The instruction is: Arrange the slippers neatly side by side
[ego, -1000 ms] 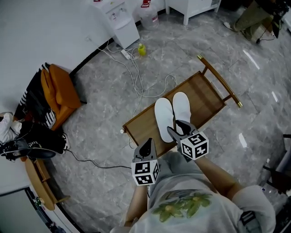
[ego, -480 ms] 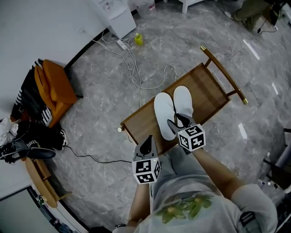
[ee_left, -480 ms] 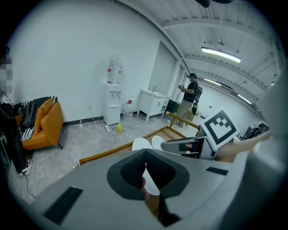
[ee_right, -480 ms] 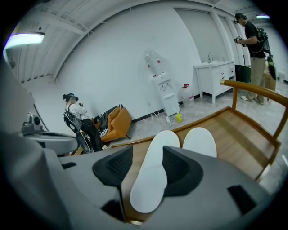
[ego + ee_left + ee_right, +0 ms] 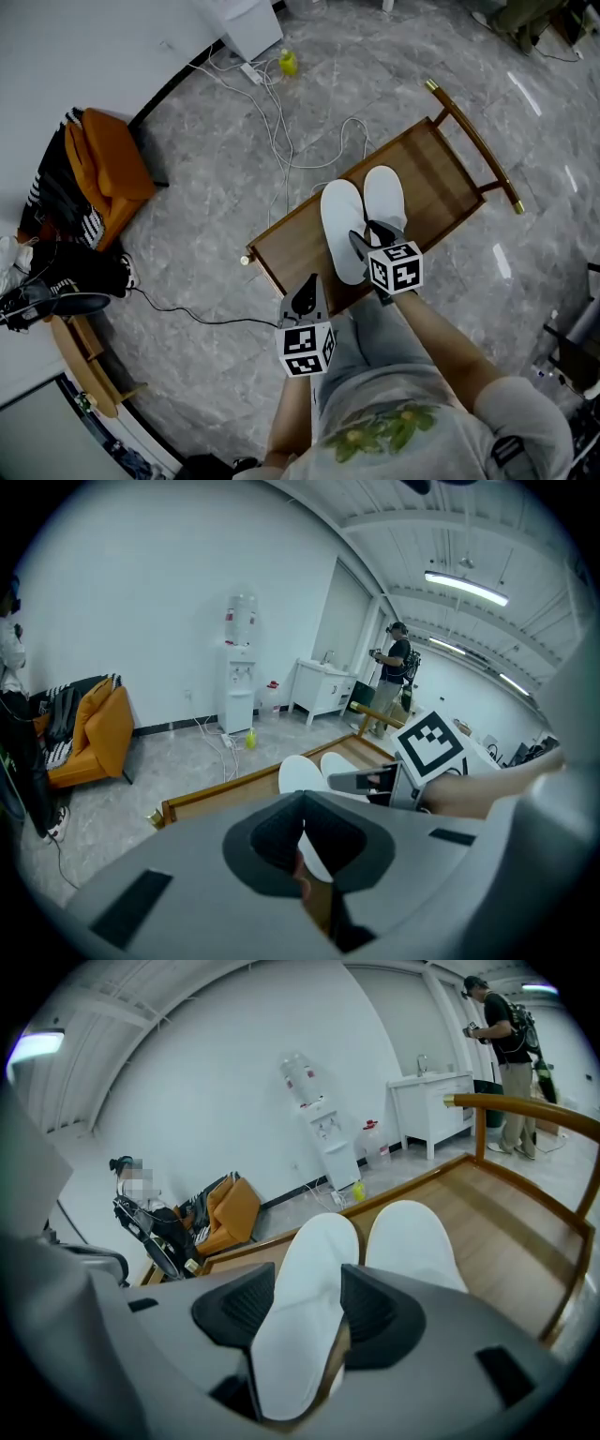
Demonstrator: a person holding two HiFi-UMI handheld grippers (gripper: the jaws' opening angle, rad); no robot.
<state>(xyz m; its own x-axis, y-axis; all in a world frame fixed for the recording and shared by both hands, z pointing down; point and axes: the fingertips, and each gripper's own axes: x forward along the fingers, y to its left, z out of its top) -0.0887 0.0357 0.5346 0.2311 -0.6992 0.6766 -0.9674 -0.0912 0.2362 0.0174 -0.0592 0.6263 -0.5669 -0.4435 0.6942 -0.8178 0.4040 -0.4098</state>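
Two white slippers lie side by side on a low wooden bench (image 5: 441, 178), toes pointing away from me: the left slipper (image 5: 339, 230) and the right slipper (image 5: 384, 197). My right gripper (image 5: 368, 234) sits over the heel of the left slipper (image 5: 319, 1251). The slipper fills the gap between the pads, which touch its sides while the jaws are opening. The right slipper (image 5: 412, 1241) lies just beside it, untouched. My left gripper (image 5: 307, 292) hovers at the bench's near edge, shut and empty, and its jaws (image 5: 302, 832) meet in the left gripper view.
The bench has a raised rail (image 5: 473, 141) at its far right end. White cables (image 5: 281, 122) and a yellow bottle (image 5: 288, 62) lie on the grey floor beyond. An orange chair (image 5: 108, 164) stands at the left. A person (image 5: 511, 1044) stands far off.
The head view has drifted a little. My right gripper stays at the left slipper's heel. The slippers and my left gripper keep their places.
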